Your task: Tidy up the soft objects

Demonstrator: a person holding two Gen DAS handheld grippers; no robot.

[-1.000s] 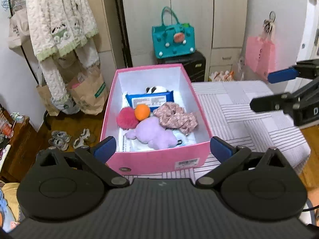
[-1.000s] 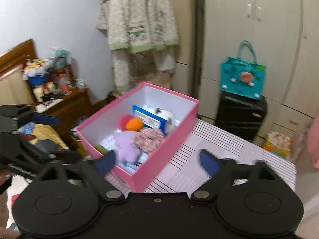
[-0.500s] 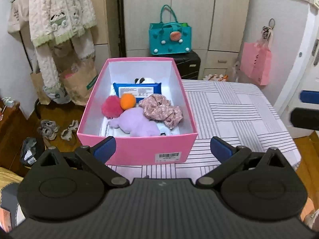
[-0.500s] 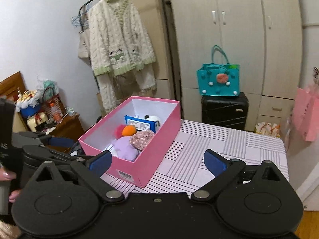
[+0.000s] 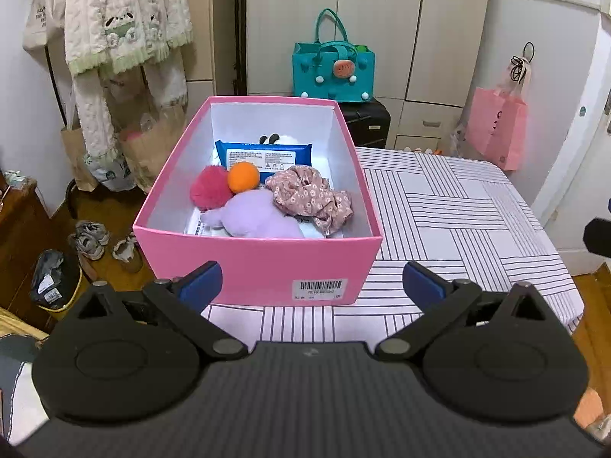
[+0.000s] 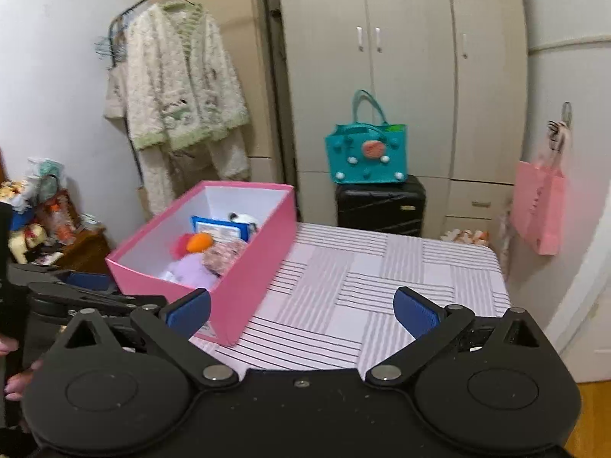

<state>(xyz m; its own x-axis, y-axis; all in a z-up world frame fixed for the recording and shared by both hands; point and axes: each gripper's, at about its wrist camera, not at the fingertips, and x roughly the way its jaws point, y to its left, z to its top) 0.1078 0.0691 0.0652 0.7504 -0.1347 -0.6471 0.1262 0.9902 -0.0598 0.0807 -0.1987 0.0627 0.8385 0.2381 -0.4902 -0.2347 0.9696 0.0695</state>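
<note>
A pink box (image 5: 263, 267) stands on the left part of the striped worktop (image 5: 450, 221). Inside lie a purple plush toy (image 5: 256, 217), a pink pompom (image 5: 208, 192), an orange ball (image 5: 243, 176), a floral scrunchie (image 5: 313, 198) and a blue wipes pack (image 5: 263, 155). The left hand-held gripper (image 5: 311, 286) and the right hand-held gripper (image 6: 301, 311) are both spread wide, holding nothing.

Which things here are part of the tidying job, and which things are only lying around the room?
Part of the job:
- pink box
- purple plush toy
- floral scrunchie
- red pompom
- orange ball
- blue wipes pack

Only lying around:
- teal bag
- pink paper bag
- hanging cardigan
- shoes
</note>
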